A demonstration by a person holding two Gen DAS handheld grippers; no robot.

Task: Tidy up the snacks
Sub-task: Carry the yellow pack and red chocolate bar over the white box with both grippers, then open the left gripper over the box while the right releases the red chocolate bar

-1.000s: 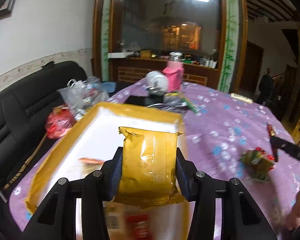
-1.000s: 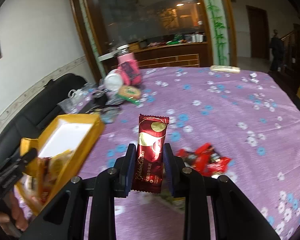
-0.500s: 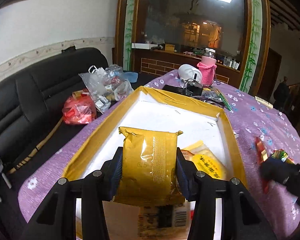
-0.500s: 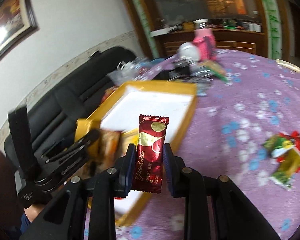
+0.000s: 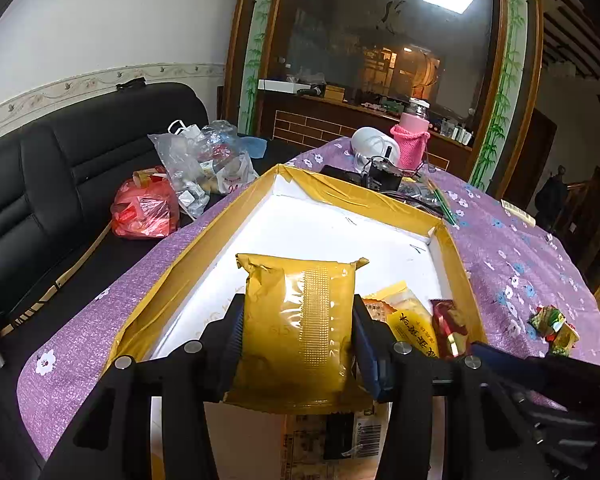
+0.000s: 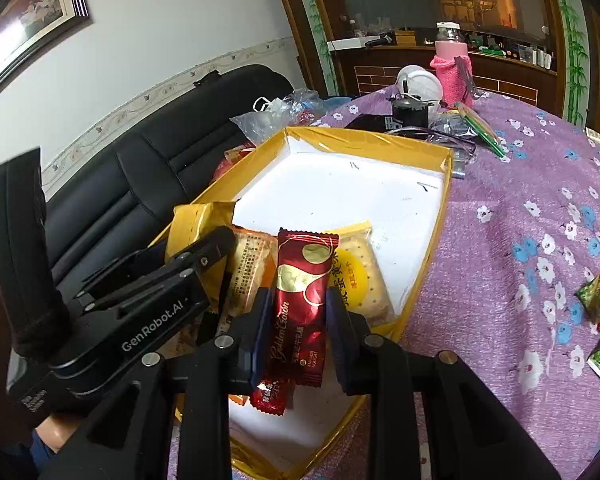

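Over yellow box (image 5: 456,256), left tongs (image 5: 298,334) grip gold packet (image 5: 296,332), right tongs (image 6: 296,316) clamp red bar (image 6: 302,304), lower snacks half-hidden.

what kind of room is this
Most likely a home living or dining room: a black sofa, a table with a purple flowered cloth, and a framed picture on the wall.

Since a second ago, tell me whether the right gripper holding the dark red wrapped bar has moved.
Yes. The right gripper, shut on the dark red wrapped bar, moved left from above the purple flowered tablecloth to above the yellow-walled white-floored box.
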